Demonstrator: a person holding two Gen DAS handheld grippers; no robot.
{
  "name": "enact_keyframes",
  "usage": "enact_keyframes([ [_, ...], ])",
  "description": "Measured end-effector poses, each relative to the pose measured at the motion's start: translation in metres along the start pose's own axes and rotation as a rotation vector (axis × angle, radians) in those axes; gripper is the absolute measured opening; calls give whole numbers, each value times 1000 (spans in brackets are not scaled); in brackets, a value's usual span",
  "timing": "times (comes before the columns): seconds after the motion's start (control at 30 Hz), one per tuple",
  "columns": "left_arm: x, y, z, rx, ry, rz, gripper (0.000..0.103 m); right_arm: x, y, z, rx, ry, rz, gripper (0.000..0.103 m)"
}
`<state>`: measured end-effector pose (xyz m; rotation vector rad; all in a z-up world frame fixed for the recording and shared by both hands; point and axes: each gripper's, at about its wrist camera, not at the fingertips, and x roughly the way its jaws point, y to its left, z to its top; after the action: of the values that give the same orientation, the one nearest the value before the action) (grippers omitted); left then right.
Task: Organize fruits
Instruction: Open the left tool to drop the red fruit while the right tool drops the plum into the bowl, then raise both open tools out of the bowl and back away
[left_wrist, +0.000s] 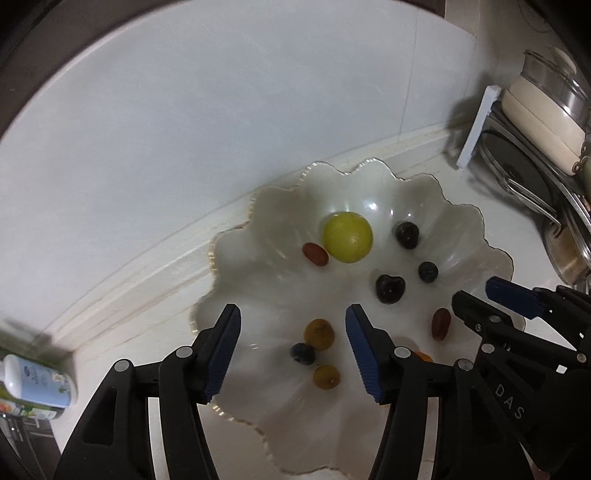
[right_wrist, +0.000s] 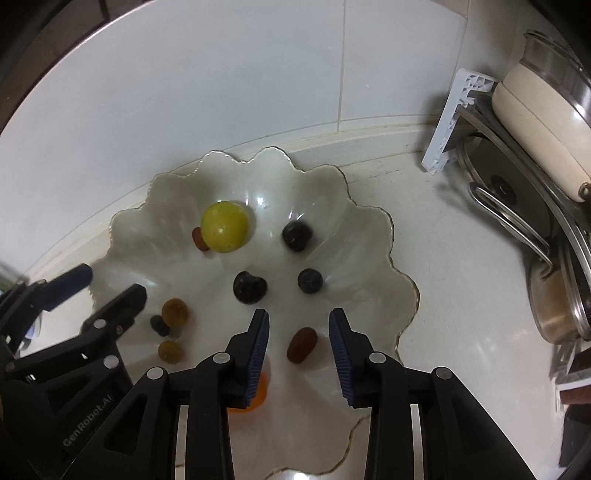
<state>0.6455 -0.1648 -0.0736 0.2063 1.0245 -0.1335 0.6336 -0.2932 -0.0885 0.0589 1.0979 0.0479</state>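
Note:
A scalloped white bowl (left_wrist: 258, 280) (right_wrist: 354, 221) stands on the counter against the wall. It holds a yellow-green round fruit (left_wrist: 347, 237) (right_wrist: 224, 226), two dark cherries (left_wrist: 390, 289), blueberries (left_wrist: 428, 272), red grapes (left_wrist: 315, 254) and small amber fruits (left_wrist: 319, 334). My left gripper (left_wrist: 291, 325) (right_wrist: 110, 282) hangs open over the bowl's near left side, above an amber fruit and a blueberry (left_wrist: 303, 353), touching neither. My right gripper (right_wrist: 299, 321) (left_wrist: 476, 295) is open over a red grape (right_wrist: 302, 344), its pads clear of it. An orange fruit (right_wrist: 258, 391) is half hidden behind its left finger.
A rack with a cream pot (left_wrist: 543, 114) (right_wrist: 535, 122), steel lids and a pan (right_wrist: 554, 310) crowds the right side, fronted by a white plastic bracket (right_wrist: 454, 122). A white bottle (left_wrist: 37, 384) lies at the far left. The tiled wall rises right behind the bowl.

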Motion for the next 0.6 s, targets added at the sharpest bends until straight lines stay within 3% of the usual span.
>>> enact_keyframes([
  [0.07,-10,3,-4,-8,-25,21,62,-6,2,-4,-5,-13,-4,35],
  [0.2,-32,12,-12,-15,-87,45,66,-25,5,-15,-6,-56,-10,49],
  [0.37,-61,16,-27,11,-177,106,77,-55,11,-32,-4,-126,-24,50],
  [0.43,-72,15,-35,12,-203,117,79,-67,14,-41,-5,-156,-33,59],
  [0.6,-111,17,-59,16,-298,147,86,-102,16,-66,5,-254,-56,61],
])
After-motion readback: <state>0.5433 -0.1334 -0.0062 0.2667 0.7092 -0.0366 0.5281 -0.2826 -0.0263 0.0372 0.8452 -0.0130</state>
